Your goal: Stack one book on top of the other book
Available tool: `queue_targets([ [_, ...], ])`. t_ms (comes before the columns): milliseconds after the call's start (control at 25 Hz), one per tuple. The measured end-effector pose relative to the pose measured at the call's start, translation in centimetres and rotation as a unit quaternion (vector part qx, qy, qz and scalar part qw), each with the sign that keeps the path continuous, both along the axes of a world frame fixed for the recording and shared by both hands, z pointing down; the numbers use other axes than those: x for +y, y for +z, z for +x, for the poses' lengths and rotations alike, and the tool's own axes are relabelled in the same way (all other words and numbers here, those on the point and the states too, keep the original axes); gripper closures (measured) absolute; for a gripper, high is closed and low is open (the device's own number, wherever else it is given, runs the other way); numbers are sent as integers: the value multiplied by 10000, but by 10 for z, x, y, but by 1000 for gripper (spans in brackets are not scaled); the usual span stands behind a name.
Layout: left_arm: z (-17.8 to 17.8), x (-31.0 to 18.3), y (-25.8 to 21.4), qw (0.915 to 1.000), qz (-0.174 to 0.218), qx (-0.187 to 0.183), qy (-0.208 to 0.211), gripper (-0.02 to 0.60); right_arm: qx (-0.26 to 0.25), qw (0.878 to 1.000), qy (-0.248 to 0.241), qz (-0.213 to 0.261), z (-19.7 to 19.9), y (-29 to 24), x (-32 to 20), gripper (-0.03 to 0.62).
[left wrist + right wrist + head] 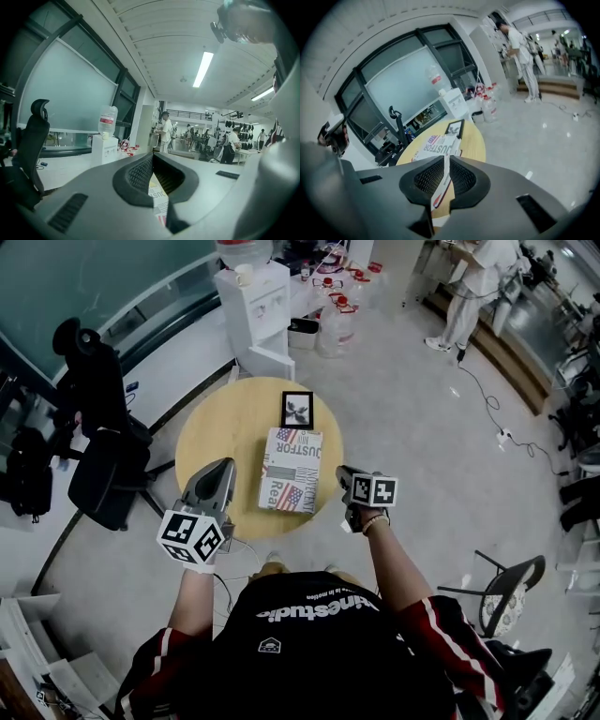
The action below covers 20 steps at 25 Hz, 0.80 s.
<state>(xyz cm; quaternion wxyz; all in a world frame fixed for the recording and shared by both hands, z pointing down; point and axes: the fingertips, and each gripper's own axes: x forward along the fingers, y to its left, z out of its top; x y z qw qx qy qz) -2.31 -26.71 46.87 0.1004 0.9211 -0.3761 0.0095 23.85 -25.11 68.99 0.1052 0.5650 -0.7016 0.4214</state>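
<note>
The white flag-printed book lies flat in the middle of the round tabletop. The small black book lies at its far end, not on it as far as I can tell, so I judge the stacking still to do. My right gripper hangs just beside the white book's edge, its fingers slightly apart on nothing. My left gripper has its fingertips together, empty. I'd pinch the black book by one edge, lift it clear and lower it squarely.
</note>
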Motion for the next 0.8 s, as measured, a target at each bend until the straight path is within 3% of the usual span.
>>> queue_targets([
  [120,5,-1,-7,10000,65,15,-73,566,718,9948,-373,617,11,-42,-11,533],
  [320,14,-1,-21,9999,134,-2,-90,566,1594,9741,-760,1409,20,-108,-10,533],
  [640,26,-5,-47,9994,263,-226,-66,566,1585,9532,-954,2391,4,-209,10,533],
  [800,27,-1,-56,9987,334,-374,-42,566,1434,9476,-1227,2579,-17,-249,24,533],
])
